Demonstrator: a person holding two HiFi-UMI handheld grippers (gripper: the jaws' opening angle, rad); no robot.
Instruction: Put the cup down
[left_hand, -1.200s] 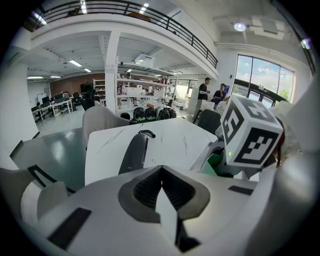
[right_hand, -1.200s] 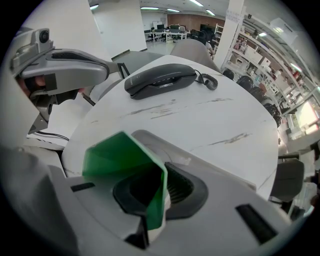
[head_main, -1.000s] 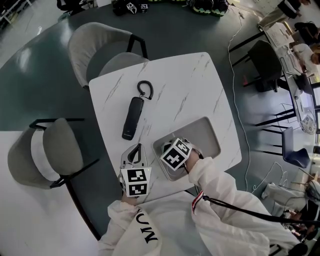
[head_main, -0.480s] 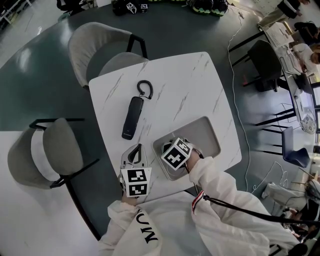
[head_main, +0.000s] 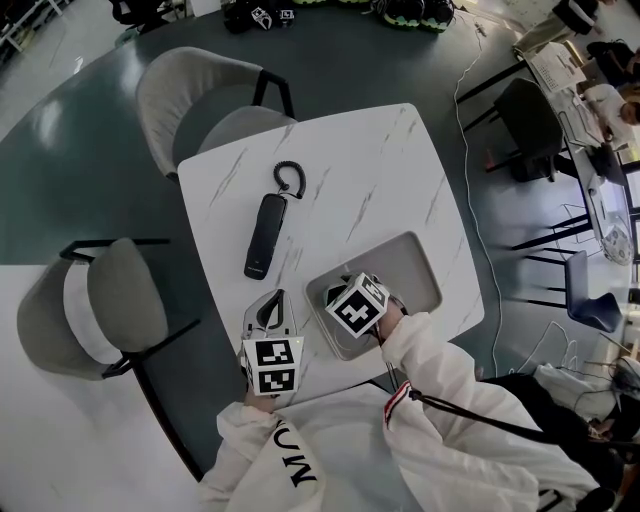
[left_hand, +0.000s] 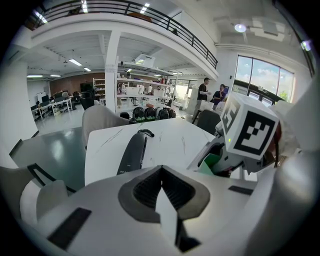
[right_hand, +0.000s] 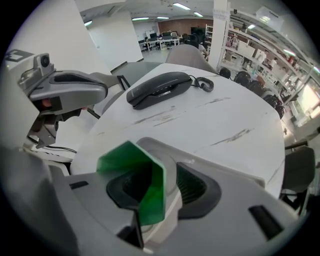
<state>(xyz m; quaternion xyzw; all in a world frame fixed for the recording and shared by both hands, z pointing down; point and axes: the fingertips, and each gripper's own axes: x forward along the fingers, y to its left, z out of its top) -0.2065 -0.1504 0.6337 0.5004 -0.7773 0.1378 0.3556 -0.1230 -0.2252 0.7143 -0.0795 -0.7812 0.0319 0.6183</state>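
Head view with both gripper views: releasing the cup. The right gripper (right_hand: 159, 176) points steeply down over the near-left corner of the grey tray (head_main: 415, 262), which lies at the near right edge of the table (head_main: 360, 170). The green cup (right_hand: 131, 156) stands between its jaws. The jaws have just been opening, and a gap now shows between the cup wall and one pad, so the claw is apart and no longer clamps the cup. The steep downward angle suits lowering the cup upright. From above, the marker cube hides the cup, so whether its base rests on the tray floor cannot be confirmed. It probably does, and the put-down then appears nearly complete, with only a clear lift-away remaining.

The left gripper (left_hand: 160, 175) rests low at the near table edge, just beside the tray. Its jaws are together with nothing between them, and it is parked out of the working hand's path.

Surface: a white square tabletop with faint grey veining, smooth and hard. A black phone handset (head_main: 266, 236) with a coiled cord lies well apart from the tray, toward the far left.

Room: two grey upholstered chairs (head_main: 190, 90) and (head_main: 110, 300) stand at the far and left sides on a dark glossy floor (head_main: 90, 150). The gripper views show an open hall with a railed upper gallery, shelving, desks and large windows.
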